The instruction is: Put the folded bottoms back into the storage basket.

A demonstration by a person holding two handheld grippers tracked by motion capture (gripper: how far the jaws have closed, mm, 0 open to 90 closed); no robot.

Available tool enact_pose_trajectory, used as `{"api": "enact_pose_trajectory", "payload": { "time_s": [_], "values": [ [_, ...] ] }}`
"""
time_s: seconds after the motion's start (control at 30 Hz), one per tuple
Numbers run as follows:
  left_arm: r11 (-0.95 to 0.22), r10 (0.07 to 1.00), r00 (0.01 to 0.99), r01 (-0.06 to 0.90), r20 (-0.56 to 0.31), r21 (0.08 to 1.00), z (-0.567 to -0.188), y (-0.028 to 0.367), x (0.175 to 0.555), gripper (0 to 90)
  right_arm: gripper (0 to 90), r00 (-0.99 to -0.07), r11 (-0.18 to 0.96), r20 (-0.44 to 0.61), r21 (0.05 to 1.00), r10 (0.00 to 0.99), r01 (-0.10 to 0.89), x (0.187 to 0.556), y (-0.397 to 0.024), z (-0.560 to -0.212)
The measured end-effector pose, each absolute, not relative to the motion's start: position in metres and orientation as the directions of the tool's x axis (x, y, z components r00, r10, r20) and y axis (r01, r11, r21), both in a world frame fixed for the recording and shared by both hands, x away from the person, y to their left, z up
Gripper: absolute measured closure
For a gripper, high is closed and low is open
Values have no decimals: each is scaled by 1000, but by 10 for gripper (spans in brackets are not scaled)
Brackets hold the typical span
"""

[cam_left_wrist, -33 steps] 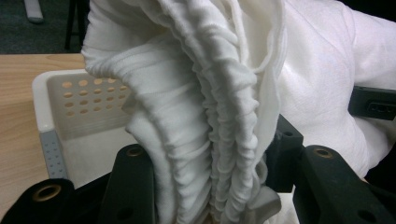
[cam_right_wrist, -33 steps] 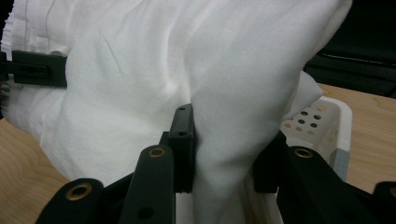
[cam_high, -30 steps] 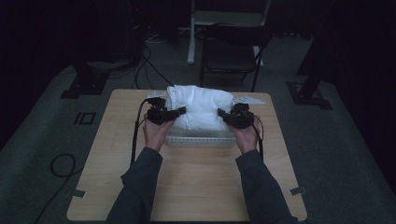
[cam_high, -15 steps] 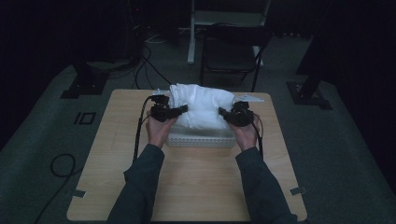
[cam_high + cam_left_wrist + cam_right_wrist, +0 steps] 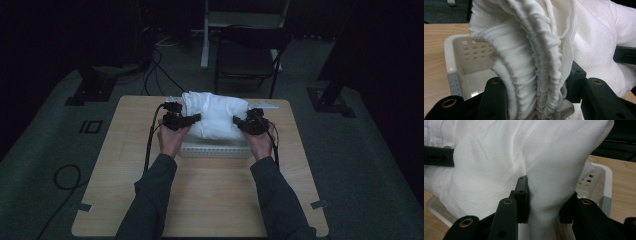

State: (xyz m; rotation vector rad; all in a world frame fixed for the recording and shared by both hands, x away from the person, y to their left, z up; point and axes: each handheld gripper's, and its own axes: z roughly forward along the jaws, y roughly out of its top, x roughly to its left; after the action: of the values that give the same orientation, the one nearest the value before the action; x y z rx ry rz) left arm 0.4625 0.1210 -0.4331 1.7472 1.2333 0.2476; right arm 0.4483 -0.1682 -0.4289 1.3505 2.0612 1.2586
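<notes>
A white cloth (image 5: pixel 217 117) is held bunched above a white basket (image 5: pixel 215 150) on a wooden table (image 5: pixel 200 200). In the high view, the cloth is seen raised over the basket's far half, with the basket's near wall exposed below it.

The left gripper (image 5: pixel 187 120) is applied to the cloth's left side. In the left gripper view, a thick gather of ribbed, pleated folds (image 5: pixel 534 75) is seen pinched between the two black jaws, which are pressed against it from either side. The basket's perforated wall (image 5: pixel 474 52) and rim are visible behind and below the cloth, to the left of the jaws.

The right gripper (image 5: pixel 242 125) is applied to the cloth's right side. In the right gripper view, a smooth fold of cloth (image 5: pixel 544 202) is seen clamped between the jaws. The basket's corner (image 5: pixel 599 185), with holes in its wall, is seen to the right, under the hanging cloth.

Both grippers are held by the person's hands, with dark sleeves (image 5: pixel 150 200) entering from the near edge. A cable (image 5: pixel 150 140) is trailed from the left gripper across the table. A chair (image 5: pixel 247 55) is noted beyond the table.
</notes>
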Motion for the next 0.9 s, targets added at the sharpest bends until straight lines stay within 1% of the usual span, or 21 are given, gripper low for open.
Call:
{"api": "enact_pose_trajectory", "payload": {
  "time_s": [0.9],
  "values": [
    [-49,834,443,654,-330,755,-448,119,471,555,675,-457,164,137,812,879,560,457,-162,-440]
  ]
}}
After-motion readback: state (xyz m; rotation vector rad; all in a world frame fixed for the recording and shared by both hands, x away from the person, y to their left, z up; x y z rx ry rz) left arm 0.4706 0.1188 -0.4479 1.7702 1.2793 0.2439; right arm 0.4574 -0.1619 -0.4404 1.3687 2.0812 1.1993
